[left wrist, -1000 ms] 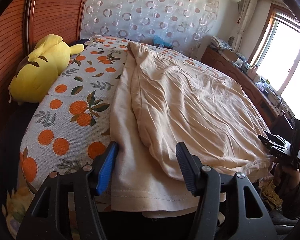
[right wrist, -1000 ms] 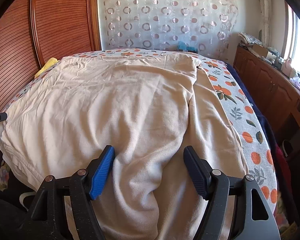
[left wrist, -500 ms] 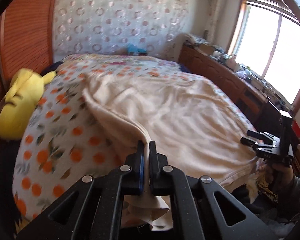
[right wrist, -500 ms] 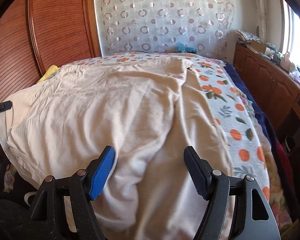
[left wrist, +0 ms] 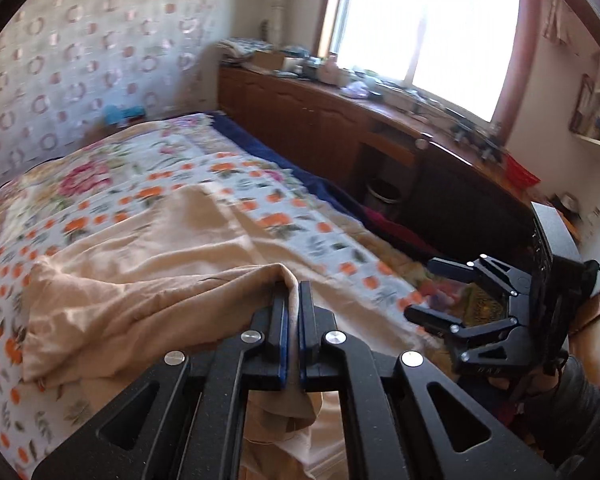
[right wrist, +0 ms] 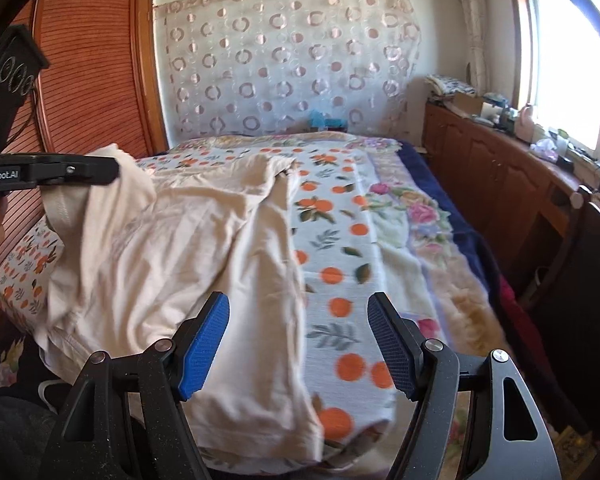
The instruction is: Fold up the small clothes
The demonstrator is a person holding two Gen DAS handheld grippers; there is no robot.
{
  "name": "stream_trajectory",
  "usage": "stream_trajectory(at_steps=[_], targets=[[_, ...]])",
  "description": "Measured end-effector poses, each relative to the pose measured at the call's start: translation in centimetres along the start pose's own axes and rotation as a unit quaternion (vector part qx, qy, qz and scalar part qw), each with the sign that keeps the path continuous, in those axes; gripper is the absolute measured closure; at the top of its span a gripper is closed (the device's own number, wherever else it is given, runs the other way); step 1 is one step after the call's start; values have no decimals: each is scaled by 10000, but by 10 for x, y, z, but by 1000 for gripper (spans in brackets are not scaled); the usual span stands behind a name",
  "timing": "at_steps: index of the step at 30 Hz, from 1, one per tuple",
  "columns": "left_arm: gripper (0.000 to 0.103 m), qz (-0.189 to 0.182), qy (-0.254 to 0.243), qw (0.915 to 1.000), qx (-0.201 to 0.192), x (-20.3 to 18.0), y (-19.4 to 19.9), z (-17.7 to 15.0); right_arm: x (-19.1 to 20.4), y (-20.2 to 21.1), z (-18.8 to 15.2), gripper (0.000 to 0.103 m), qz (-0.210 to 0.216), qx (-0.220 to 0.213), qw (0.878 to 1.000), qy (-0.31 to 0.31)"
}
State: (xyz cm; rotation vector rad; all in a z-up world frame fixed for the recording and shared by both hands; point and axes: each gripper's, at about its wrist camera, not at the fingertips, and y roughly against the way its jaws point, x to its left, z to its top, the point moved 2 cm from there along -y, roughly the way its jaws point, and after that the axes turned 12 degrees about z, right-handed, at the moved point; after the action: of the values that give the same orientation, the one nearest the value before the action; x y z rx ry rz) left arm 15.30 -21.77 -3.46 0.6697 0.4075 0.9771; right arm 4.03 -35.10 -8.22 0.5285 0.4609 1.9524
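A beige garment (left wrist: 148,264) lies on the bed with the orange-print cover (left wrist: 228,176). My left gripper (left wrist: 293,292) is shut on the garment's edge and holds it lifted off the bed. In the right wrist view the garment (right wrist: 188,248) hangs from the left gripper (right wrist: 100,170) at the upper left. My right gripper (right wrist: 298,340) is open and empty above the garment's right edge near the bed's front. It also shows at the right of the left wrist view (left wrist: 432,288), open.
A wooden cabinet (right wrist: 500,168) with clutter on top runs along the bed's right side under the window. A wooden slatted door (right wrist: 80,80) is at the left. A patterned curtain (right wrist: 284,60) hangs behind the bed.
My left gripper, open around the garment's edge a second ago, has shut on it, lifted it and carried it to the right. The right gripper stays open.
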Motion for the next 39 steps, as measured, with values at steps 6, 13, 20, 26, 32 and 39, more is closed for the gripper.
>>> stream_trajectory(at_steps=[6, 13, 20, 26, 32, 39], targets=[[98, -440, -126, 9989, 108, -36, 0, 23, -14, 22, -3, 29, -261, -163, 9995, -92], [98, -381, -416, 9979, 330, -49, -5, 15, -18, 18, -8, 29, -255, -108, 9993, -240], [37, -144, -582, 9982, 49, -35, 12, 12, -18, 19, -2, 29, -147, -51, 9998, -137], [30, 223, -169, 9996, 23, 23, 20, -7, -9, 4, 11, 29, 57, -55, 10000, 34], [30, 1016, 309, 9942, 162, 98, 20, -40, 20, -23, 33, 29, 460, 26, 9981, 407], [30, 1557, 808, 9842, 234, 166, 32, -70, 64, -69, 62, 29, 1140, 268, 9898, 812]])
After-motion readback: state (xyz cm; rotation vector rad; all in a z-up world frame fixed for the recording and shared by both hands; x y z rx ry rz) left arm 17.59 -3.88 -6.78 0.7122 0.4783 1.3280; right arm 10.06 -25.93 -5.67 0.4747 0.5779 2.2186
